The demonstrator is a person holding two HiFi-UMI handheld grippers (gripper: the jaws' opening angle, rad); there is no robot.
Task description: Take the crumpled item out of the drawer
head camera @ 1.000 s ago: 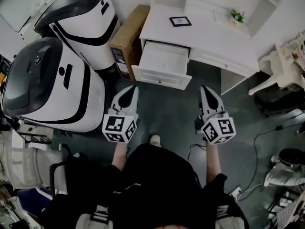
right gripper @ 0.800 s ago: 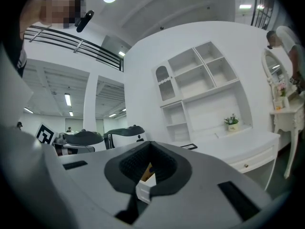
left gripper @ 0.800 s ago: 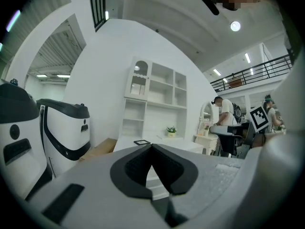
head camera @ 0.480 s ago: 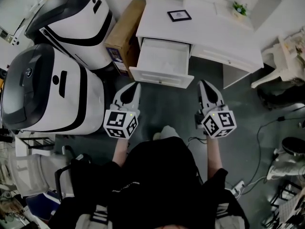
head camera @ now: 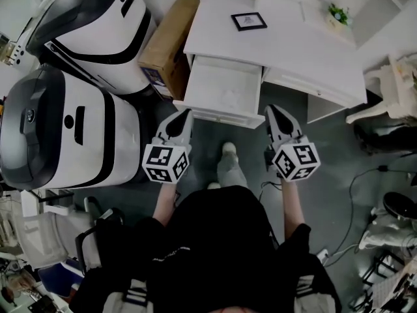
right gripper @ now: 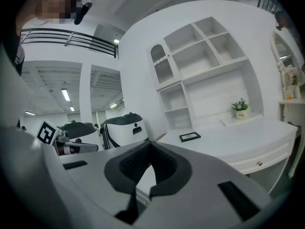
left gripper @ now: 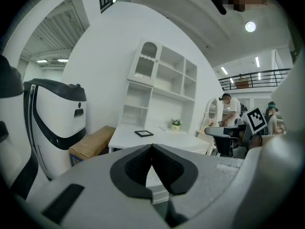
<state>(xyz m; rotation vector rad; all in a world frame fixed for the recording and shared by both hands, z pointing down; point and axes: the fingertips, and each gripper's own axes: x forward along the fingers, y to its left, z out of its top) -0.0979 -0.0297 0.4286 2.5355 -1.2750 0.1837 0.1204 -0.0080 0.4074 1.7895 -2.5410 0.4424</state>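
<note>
The white desk [head camera: 300,41] has its left drawer [head camera: 218,116] pulled out. Inside it, a pale crumpled item [head camera: 229,99] lies near the front, hard to make out against the white bottom. My left gripper [head camera: 185,113] hovers just before the drawer's front left corner, jaws shut and empty. My right gripper [head camera: 269,109] hangs to the right of the drawer front, also shut on nothing. In the left gripper view the left gripper [left gripper: 152,146] points at the desk. The right gripper [right gripper: 150,142] does the same in its own view. The drawer's inside is hidden in both.
A black picture frame [head camera: 248,21] and a small plant [head camera: 337,13] stand on the desk. A cardboard box [head camera: 171,44] and two big white-and-black machines [head camera: 65,132] crowd the left. My foot [head camera: 228,151] is below the drawer. Cables [head camera: 365,181] lie at the right.
I have stepped toward the desk, one foot forward. Both grippers have come closer to the drawer front. Their jaws have stayed shut.
</note>
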